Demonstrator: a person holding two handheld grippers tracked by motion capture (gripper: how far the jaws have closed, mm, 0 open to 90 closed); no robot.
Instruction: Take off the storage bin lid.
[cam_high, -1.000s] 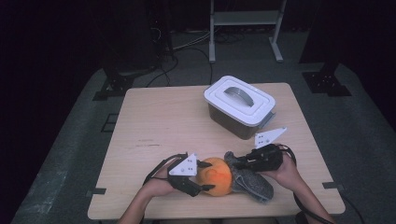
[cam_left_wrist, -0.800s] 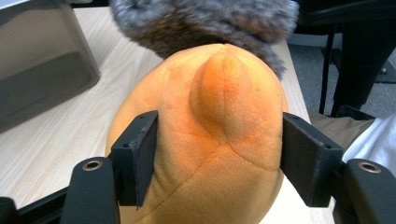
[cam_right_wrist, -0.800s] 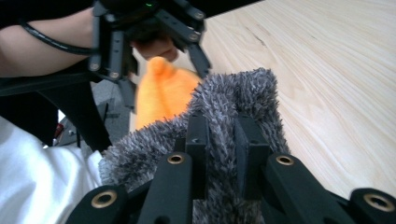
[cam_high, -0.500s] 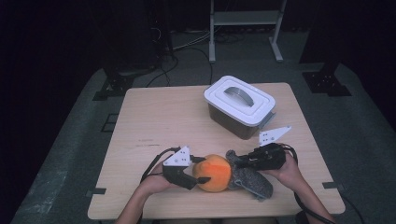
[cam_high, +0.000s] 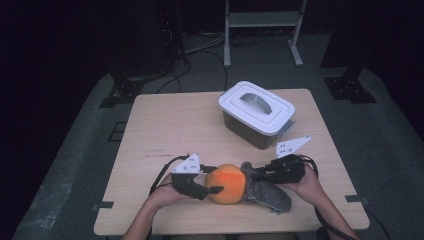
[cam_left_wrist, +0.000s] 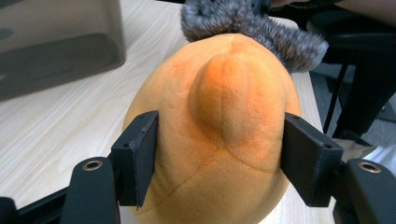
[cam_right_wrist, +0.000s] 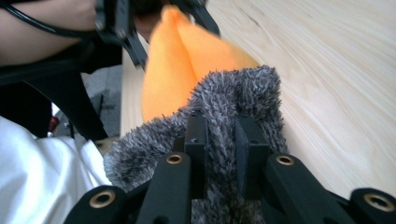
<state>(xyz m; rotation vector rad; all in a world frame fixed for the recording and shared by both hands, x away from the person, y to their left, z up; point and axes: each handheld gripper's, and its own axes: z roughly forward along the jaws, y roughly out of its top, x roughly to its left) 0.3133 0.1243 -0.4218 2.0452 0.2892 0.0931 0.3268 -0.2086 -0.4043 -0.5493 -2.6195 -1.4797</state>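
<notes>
The orange plush (cam_high: 226, 183) lies at the near edge of the bench (cam_high: 180, 125), touching the grey fuzzy cloth (cam_high: 267, 192) on its right. The left claw (cam_left_wrist: 219, 154) is clamped on the plush, one jaw on each flank. The right claw (cam_right_wrist: 219, 135) pinches a fold of the cloth. A lidded box (cam_high: 256, 112) stands farther back.

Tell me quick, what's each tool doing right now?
Left tool: closed on the round orange plush toy.
Right tool: closed on the fuzzy grey fabric piece.
</notes>
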